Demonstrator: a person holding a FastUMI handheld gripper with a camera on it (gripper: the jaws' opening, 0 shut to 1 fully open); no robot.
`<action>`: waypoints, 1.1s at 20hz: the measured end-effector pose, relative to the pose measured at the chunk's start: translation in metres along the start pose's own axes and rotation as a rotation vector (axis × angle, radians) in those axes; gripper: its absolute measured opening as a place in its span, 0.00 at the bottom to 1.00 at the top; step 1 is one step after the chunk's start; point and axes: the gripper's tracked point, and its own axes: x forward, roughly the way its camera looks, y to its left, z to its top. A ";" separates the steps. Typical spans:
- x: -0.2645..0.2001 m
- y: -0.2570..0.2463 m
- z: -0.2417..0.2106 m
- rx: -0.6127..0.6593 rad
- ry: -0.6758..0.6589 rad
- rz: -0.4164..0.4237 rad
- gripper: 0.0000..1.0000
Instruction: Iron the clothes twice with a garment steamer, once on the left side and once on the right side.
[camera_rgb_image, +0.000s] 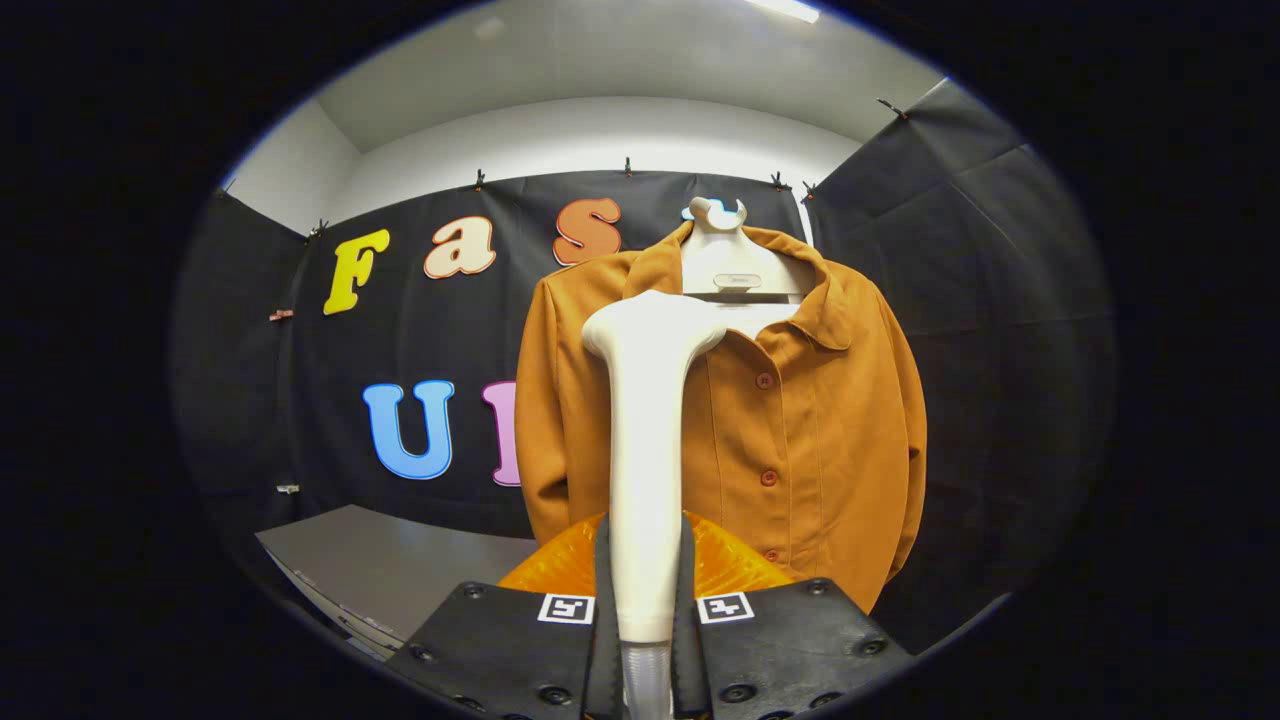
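Observation:
An orange-brown buttoned shirt hangs on a white hanger just beyond the fingers, its collar at the top. My gripper is shut on the handle of a white garment steamer, which stands upright between the fingers. The steamer's head is up near the collar, on the shirt's left front, close to or touching the cloth; contact cannot be told. The row of buttons runs down to the right of the steamer.
A grey table top lies low to the left of the shirt, with its edge near the fingers. Black cloth walls stand behind and to the right of the shirt. An orange ribbed object sits right behind the fingers.

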 end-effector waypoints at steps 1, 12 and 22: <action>0.003 -0.001 -0.003 -0.004 0.002 0.003 0.23; -0.006 -0.017 -0.077 0.001 0.118 0.010 0.23; -0.023 -0.035 -0.161 0.018 0.284 -0.009 0.23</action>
